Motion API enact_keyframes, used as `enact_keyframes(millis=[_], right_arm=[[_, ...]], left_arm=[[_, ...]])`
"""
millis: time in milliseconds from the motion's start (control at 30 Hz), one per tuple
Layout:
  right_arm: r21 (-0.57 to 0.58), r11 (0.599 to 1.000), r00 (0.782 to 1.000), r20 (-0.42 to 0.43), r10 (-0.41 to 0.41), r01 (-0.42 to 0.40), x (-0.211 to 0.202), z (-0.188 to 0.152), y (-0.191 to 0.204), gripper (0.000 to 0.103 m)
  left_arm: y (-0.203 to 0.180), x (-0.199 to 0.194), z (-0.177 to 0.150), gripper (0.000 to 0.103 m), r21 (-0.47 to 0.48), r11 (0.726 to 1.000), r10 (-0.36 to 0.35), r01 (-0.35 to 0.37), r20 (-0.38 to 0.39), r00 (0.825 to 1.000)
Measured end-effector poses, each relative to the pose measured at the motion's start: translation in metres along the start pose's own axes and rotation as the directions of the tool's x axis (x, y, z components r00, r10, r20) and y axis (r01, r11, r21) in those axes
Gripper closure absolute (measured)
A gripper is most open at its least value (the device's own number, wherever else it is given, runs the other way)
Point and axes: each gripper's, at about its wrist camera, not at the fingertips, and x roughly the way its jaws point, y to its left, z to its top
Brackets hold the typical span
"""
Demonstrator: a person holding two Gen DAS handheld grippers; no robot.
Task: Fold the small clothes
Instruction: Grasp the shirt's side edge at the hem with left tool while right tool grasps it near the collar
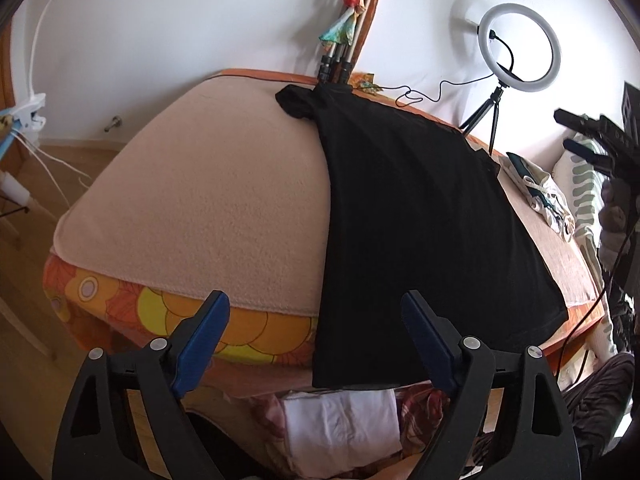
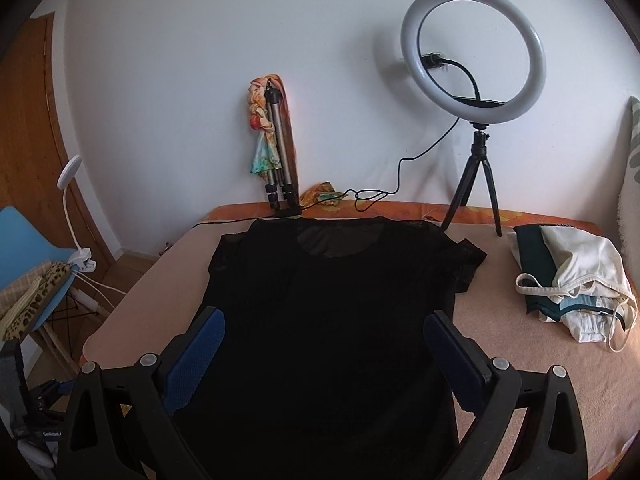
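A black T-shirt lies spread flat on the pink-covered table, hem hanging over the near edge. Only the right wrist view shows both sleeves and the neckline. Left gripper and right gripper have fingers apart, holding nothing. The right view's shirt hem is cut off.

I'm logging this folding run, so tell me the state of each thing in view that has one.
black T-shirt: spread flat, unfolded, hem over the near bed edge.
left tool: open, holding nothing.
right tool: open, above the shirt, holding nothing.
ring light: upright on its tripod; lit or not, cannot tell.
pile of clothes: loosely heaped, right of the shirt.
folded tripod: legs closed, leaning on the wall.
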Motion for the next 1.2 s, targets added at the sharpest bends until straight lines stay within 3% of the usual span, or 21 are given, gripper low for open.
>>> enact_keyframes(millis=[333, 567, 667, 800, 1067, 1200], right_arm=[[-0.108, 0.979, 0.98, -0.111, 0.163, -0.175, 0.092, 0.07, 0.089, 0.01], [-0.144, 0.961, 0.955, -0.213, 0.204, -0.238, 0.18, 0.091, 0.143, 0.019], [-0.136, 0.96, 0.943, -0.263, 0.204, -0.245, 0.218, 0.094, 0.156, 0.023], [-0.091, 0.963, 0.92, -0.329, 0.212, -0.255, 0.268, 0.095, 0.167, 0.027], [-0.048, 0.97, 0.897, -0.393, 0.203, -0.24, 0.347, 0.092, 0.188, 0.032], [-0.074, 0.976, 0.89, -0.43, 0.154, -0.204, 0.381, 0.086, 0.198, 0.036]], left_arm=[[-0.002, 0.02, -0.011, 0.05, 0.002, 0.999, -0.036, 0.037, -0.075, 0.997], [-0.002, 0.03, -0.012, 0.054, -0.01, 0.998, -0.064, 0.063, -0.113, 0.992], [-0.002, 0.034, -0.013, 0.061, -0.02, 0.997, -0.078, 0.076, -0.134, 0.988], [0.0, 0.034, -0.013, 0.063, -0.033, 0.995, -0.093, 0.09, -0.123, 0.988], [0.001, 0.036, -0.014, 0.078, -0.057, 0.99, -0.134, 0.128, -0.125, 0.983], [-0.002, 0.039, -0.013, 0.085, -0.069, 0.984, -0.171, 0.163, -0.139, 0.975]])
